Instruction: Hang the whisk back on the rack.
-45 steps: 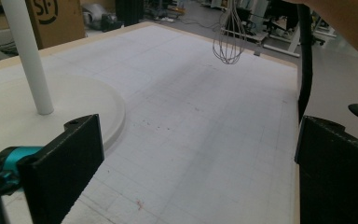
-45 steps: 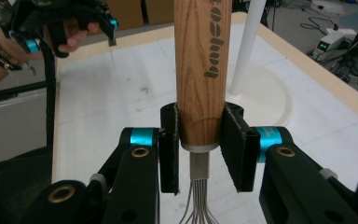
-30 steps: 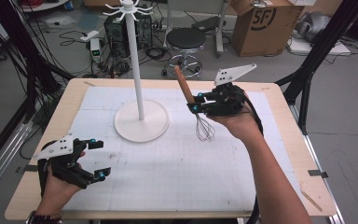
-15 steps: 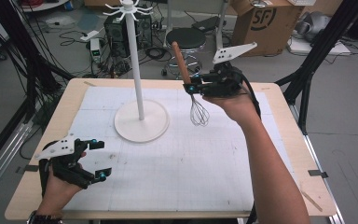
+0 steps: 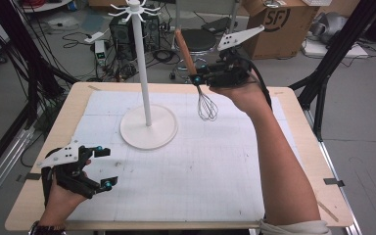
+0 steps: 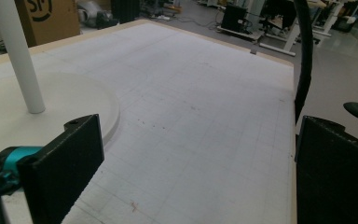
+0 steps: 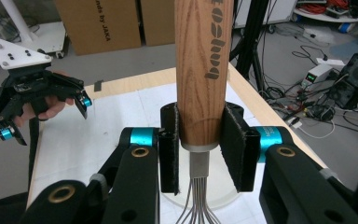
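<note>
Right gripper view shows my right gripper (image 7: pixel 199 154) pinching the whisk (image 5: pixel 200 88) at its wooden handle's base, lifted above the table's (image 5: pixel 293 147) far side. It looks light, its wires springy; I'd grip the stiff handle. My left gripper (image 5: pixel 100 167) rests spread, holding nothing.

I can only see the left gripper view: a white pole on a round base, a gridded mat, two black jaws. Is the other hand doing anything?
Observer: Yes. The right gripper holds a whisk by its wooden handle, jaws shut on it.
Operator: Resting on the table?
Observer: No, lifted, wires hanging downward above the mat.
Operator: What's on top of my pole?
Observer: The stand has hooks at its top.
</note>
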